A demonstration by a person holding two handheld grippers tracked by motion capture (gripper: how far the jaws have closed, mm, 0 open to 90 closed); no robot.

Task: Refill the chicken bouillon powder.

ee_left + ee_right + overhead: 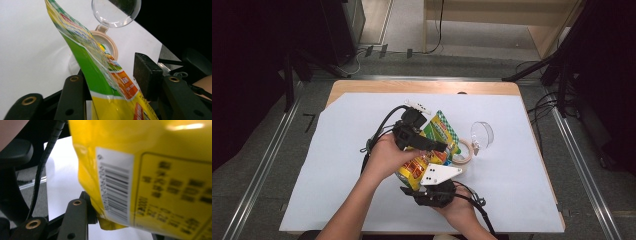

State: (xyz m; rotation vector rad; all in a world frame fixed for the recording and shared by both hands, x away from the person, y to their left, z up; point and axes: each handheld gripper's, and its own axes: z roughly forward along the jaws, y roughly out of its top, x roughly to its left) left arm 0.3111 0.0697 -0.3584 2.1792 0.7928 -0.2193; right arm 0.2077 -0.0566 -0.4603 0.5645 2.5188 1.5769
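On the white sheet [337,165] covering the counter [362,86], the person's left hand [384,159] came in from the near left and gripped the left claw [439,146], which reached rightward over the middle of the sheet. In the left gripper view its jaws stood apart, the left jaw against the green face of the snack bag [100,75] and the right jaw's pad clear of the bag with a gap between them. The snack bag [432,150], green and yellow with an orange patch, was held off the sheet at the centre, tilted so that its green top pointed to the far right. Just nearer, the right claw [428,186], with its grey three-cornered plate on top, came up from the near edge in the right hand [459,210]; in the right gripper view its left jaw pressed against the near yellow corner of the bag [150,170], beside the barcode, while the other jaw was hidden behind the bag, so whether it was clamped could not be told. Right of the bag, a clear jar [462,152] with a beige rim stood on the sheet, its clear round lid [482,134] flipped open on a hinge toward the far right.
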